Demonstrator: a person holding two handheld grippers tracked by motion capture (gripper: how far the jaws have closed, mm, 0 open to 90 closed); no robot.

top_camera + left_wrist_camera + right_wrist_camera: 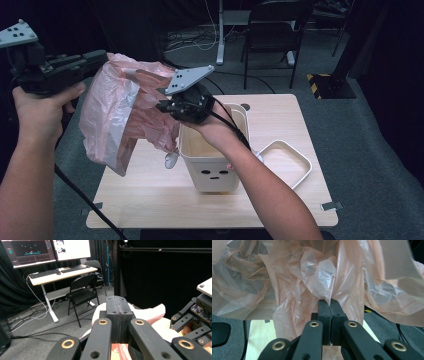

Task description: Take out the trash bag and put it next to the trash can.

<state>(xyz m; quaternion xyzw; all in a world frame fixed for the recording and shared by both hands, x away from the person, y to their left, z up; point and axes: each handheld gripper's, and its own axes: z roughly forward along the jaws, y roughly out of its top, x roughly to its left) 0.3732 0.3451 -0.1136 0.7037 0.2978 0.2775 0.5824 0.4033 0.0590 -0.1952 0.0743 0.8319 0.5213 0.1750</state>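
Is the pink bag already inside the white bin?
No, in the high view the pink bag hangs in the air between the two grippers, to the left of the white bin and above the table.

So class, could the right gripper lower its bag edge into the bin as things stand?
Probably yes: the right gripper, shut on the bag, hangs beside the bin, whose open top looks unobstructed.

The left gripper (97, 59) is held high at the left, level, pointing right — jaws pressed together. The right gripper (165, 106) sits lower near the middle, pointing left, wrist bent — its jaws closed too. Both forearms reach up from below.
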